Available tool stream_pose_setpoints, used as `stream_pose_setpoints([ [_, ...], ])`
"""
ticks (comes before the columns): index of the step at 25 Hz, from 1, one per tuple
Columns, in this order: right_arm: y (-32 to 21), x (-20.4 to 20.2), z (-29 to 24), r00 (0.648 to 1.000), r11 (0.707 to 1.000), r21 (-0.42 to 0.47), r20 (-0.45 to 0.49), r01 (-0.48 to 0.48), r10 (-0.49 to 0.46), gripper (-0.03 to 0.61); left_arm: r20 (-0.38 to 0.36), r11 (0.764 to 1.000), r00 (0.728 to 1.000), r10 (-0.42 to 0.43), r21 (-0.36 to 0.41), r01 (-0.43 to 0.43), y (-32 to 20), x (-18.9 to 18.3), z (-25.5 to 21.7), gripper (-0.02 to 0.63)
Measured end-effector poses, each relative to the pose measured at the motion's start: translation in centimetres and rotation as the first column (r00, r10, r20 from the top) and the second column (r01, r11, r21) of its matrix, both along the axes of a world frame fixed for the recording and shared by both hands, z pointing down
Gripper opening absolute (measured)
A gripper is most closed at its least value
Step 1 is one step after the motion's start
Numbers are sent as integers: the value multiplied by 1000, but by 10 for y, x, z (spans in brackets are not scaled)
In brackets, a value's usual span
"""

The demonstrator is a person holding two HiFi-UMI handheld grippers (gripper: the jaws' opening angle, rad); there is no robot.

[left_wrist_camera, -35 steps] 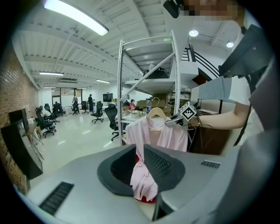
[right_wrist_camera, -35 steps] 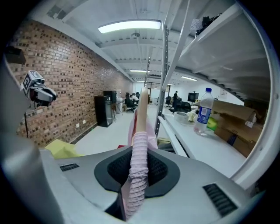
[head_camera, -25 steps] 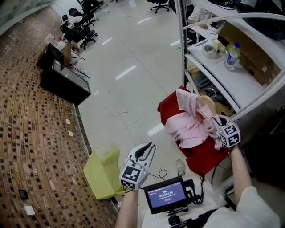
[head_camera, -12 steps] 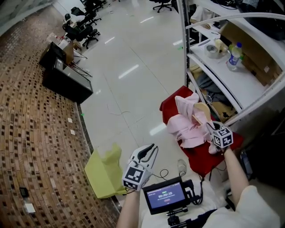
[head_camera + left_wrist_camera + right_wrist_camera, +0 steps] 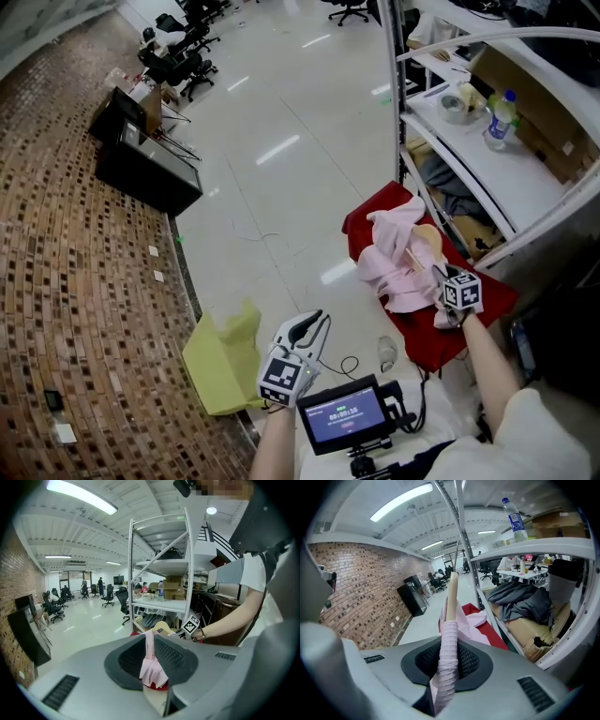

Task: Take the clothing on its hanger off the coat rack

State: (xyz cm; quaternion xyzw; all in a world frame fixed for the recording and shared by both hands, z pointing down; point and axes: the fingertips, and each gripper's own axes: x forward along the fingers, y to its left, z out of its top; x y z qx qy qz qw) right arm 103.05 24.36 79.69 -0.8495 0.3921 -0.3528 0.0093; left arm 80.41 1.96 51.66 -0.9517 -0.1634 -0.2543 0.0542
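- Head view, far left: brick floor and black cabinet, well apart from the work.
- Middle: pale tiled floor, wide and open, likely the best side for swinging anything out.
- Low on that floor: yellow sheet, just beside left gripper.
- Left jaws a little apart with nothing between them; only far-off pink shows through the gap in left gripper view.
- Below, near the body: screen, out of the way.
- Right of centre: garment, pink and thin, bunched over wooden hanger.
- Hangs from no rail in view, over red cloth beside the shelf unit; cannot tell whether touching the red.
- Right gripper: jaws clamped together on a ribbed strip of garment wrapped over the hanger arm, bare wood sticking out past the pads.
- Handling, as a judgement: light, limp cloth on stiff, smooth wood, so likely to slide off if tipped.
- Safest hold probably on the hanger arm through the fabric, or at the neck by the hook, with the hanger kept level.
- Far right: slanted white tubes and upright pole close by, bottle on the shelf.
- Little room on that side, with a risk of snagging a sleeve or hanger end.
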Motion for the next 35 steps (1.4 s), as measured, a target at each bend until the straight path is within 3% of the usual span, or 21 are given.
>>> stream_pose_setpoints([
  [10,-3,13,70,987,996,-38,138,-81,85,44,27,999,999,-44,12,44,-16,-4,9,55],
  [15,-18,18,87,972,992,62,214,-113,98,44,44,996,996,-83,14,83,-33,-5,15,57],
  [22,-32,34,113,927,958,183,343,-223,150,43,68,993,991,-117,15,116,-48,1,26,55],
  [29,-39,29,150,881,952,104,418,-288,221,43,98,990,985,-141,9,141,-74,2,38,57],
  [35,-32,28,186,872,966,-21,426,-258,242,41,81,988,985,-151,4,151,-79,9,43,57],
])
